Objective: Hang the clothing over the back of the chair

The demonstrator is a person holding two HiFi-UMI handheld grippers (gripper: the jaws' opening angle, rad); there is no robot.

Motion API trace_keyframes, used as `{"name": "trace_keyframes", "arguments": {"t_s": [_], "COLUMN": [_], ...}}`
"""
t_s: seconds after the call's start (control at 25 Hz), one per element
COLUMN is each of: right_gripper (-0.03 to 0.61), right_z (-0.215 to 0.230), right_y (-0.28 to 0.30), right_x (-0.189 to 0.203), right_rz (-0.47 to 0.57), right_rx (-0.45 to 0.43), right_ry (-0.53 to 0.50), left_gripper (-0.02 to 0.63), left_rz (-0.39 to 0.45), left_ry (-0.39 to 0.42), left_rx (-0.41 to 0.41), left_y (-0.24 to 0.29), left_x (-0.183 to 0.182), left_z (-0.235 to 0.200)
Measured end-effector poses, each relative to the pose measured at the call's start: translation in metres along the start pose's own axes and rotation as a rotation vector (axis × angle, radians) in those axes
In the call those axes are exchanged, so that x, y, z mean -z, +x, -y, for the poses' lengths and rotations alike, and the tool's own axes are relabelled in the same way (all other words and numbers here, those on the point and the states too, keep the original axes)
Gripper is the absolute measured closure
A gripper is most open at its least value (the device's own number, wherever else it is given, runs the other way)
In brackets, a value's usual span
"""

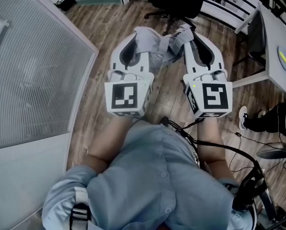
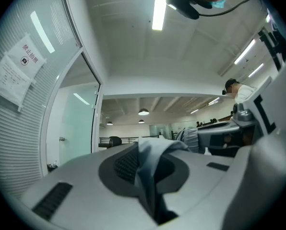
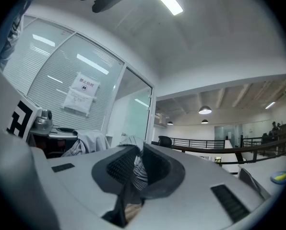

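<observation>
- Nearest, well short of the black office chair (image 1: 176,1), the left gripper (image 1: 138,35) and right gripper (image 1: 190,35) are held out side by side and roughly level. This is probably to keep the cloth spread while it is carried.
- The left gripper's jaws are pinched together on a fold of the soft grey fabric clothing (image 1: 158,49). The right gripper's jaws are likewise clamped on a ribbed, striped edge of it, perhaps a cuff or hem.
- The clothing hangs in the air between the two jaw tips, on the near side of the chair and apart from it. Its gripped span runs side to side and sags in the middle, so its long axis seems to lie across the approach to the chair.
- Farthest, the chair stands on the brown wood-plank floor (image 1: 104,28), with nothing draped over it yet.
</observation>
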State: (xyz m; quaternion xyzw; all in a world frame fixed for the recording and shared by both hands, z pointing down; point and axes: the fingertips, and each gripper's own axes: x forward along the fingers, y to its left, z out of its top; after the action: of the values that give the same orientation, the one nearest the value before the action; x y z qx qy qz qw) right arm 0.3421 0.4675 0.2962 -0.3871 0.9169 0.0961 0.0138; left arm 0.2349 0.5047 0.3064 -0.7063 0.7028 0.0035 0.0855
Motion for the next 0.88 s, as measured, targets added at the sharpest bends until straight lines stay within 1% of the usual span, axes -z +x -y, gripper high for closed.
{"name": "trace_keyframes", "arguments": {"t_s": [0.12,0.24,0.44,0.64,0.88], "right_gripper": [0.532,0.532,0.532,0.532,0.532], "right_z": [0.008,0.008,0.015,0.019,0.022], "right_y": [0.006,0.016,0.045,0.102,0.182], "right_x": [0.003,0.007,0.020,0.036,0.033], "right_rz": [-0.013,-0.020,-0.034,-0.038,-0.031], "right_rx": [-0.021,-0.038,-0.046,-0.040,-0.026], "right_ry": [0.005,0.005,0.015,0.019,0.020], "left_gripper": [0.583,0.583,0.583,0.583,0.583], "left_rz": [-0.007,-0.011,-0.019,-0.041,-0.021], "left_ry": [0.007,0.000,0.008,-0.008,0.004], "left_rx": [-0.011,-0.032,-0.028,-0.031,-0.012], "left_y": [0.009,0.018,0.042,0.087,0.145], "left_x": [0.000,0.001,0.012,0.033,0.035], "left_z": [0.003,-0.004,-0.015,-0.049,-0.100]}}
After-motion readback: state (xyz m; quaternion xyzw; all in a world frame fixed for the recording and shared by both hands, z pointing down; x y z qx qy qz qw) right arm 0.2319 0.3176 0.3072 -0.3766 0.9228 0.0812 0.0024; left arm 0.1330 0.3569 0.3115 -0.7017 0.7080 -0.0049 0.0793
